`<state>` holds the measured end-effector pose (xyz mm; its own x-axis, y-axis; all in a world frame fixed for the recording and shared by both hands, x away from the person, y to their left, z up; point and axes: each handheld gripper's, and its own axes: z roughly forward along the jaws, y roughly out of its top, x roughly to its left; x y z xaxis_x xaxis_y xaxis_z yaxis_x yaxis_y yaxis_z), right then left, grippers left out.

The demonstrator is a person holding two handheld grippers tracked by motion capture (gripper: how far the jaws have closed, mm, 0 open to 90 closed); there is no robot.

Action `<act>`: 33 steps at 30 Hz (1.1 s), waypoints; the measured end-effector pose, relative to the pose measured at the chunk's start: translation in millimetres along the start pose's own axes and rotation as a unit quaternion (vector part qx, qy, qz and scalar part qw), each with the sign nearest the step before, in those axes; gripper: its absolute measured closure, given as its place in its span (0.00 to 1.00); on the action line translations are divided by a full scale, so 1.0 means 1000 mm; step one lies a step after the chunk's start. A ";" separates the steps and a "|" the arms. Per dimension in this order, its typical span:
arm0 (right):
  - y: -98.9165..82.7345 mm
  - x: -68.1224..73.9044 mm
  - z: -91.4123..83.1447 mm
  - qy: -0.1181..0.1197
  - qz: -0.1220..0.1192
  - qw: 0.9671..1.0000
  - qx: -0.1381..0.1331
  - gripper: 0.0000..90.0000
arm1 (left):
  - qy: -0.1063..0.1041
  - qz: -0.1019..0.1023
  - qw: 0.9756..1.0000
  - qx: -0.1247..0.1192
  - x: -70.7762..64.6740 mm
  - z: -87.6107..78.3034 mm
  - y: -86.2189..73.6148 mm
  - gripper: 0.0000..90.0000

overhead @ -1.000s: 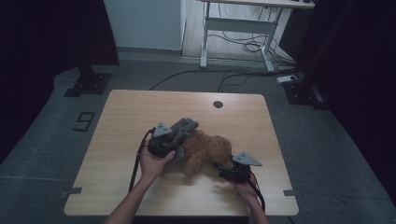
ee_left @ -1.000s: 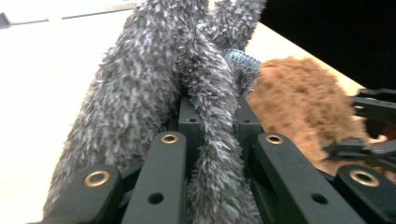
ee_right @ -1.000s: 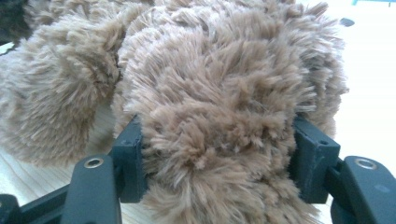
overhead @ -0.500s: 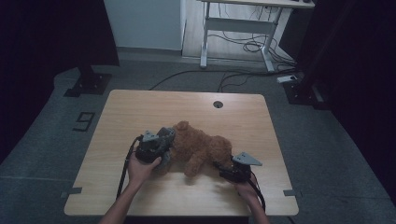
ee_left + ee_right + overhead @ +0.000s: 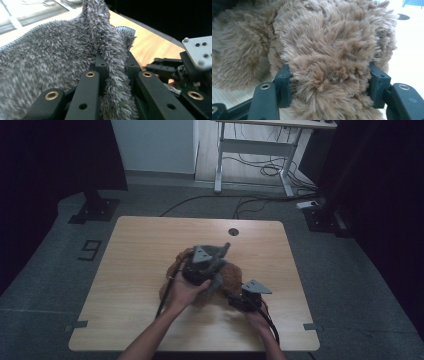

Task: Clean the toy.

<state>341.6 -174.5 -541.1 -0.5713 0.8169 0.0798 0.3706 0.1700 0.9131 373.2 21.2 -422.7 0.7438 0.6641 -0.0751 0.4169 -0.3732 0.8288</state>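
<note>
The left hand-held gripper [image 5: 218, 254], at the centre of the high view, is clamping a fold of grey cloth [image 5: 62, 57]; in the left gripper view its jaws are standing nearly together, with the fuzzy fabric pinched between them and draping off toward the left of the frame. The cloth is hanging over a brown plush toy [image 5: 231, 279] that is lying in the middle of the wooden surface [image 5: 140, 250]. The right hand-held gripper [image 5: 235, 300] (lower right of centre in the high view) is gripping a rounded part of the toy; in the right gripper view its jaws are pressing into the brown fur [image 5: 329, 62] on both sides.
</note>
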 end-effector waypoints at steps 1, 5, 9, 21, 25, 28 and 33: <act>0.000 0.000 0.000 0.000 -0.001 1.000 0.000 0.42 | -0.006 0.003 1.000 0.009 -0.005 0.011 0.003 0.86; -0.001 0.000 -0.001 0.001 0.001 1.000 0.000 0.42 | -0.013 0.021 0.999 0.046 -0.022 0.043 0.004 0.86; -0.001 -0.002 -0.002 0.003 0.004 1.000 0.005 0.41 | -0.017 0.006 0.998 0.052 -0.015 0.050 -0.007 0.87; -0.001 -0.002 -0.002 0.005 0.011 1.000 0.002 0.41 | 0.076 -0.036 0.996 0.005 0.058 -0.033 -0.026 0.87; -0.001 0.000 -0.001 0.002 0.011 1.000 -0.003 0.42 | 0.089 -0.062 0.994 0.005 0.080 -0.048 -0.042 0.87; -0.001 0.001 -0.001 0.001 0.012 1.000 -0.002 0.42 | 0.097 -0.080 0.992 0.004 0.092 -0.054 -0.052 0.87; -0.002 -0.002 -0.002 0.005 0.018 1.000 -0.001 0.42 | 0.112 -0.113 0.986 0.042 0.114 -0.055 -0.073 0.86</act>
<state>340.4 -177.0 -541.9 -0.5650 0.8167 0.1175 0.3907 0.1394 0.9099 398.7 159.5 -461.4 0.4973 0.8591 -0.1211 0.6072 -0.2449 0.7558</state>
